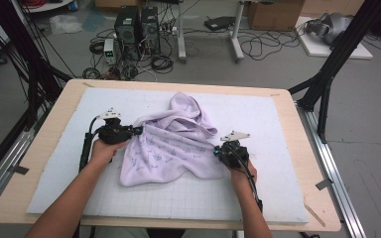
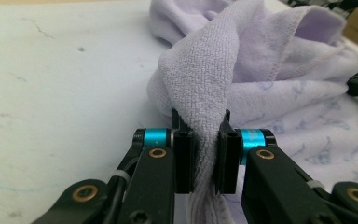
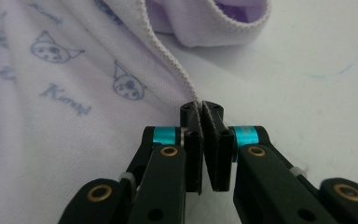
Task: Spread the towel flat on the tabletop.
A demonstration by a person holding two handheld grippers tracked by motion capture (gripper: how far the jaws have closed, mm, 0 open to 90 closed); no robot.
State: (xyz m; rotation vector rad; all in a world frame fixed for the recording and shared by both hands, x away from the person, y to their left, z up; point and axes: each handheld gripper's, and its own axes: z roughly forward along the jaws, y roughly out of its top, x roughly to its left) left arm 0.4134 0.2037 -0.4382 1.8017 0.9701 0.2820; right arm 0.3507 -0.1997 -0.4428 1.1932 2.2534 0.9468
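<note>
1. Left tongs (image 2: 207, 154): jaws pinching a bunched fold of the lilac terry-cloth towel printed with small cartoon faces (image 1: 171, 144), at its left edge.
2. Right tongs (image 3: 204, 140): jaws pressed together at the towel's stitched hem; whether cloth is caught between them cannot be told.
3. The towel lies crumpled between the two tongs, its long axis running from the near left to the far right.
4. White gridded mat (image 1: 278, 124) on the wooden bench (image 1: 44, 144): open room on every side for spreading.
</note>
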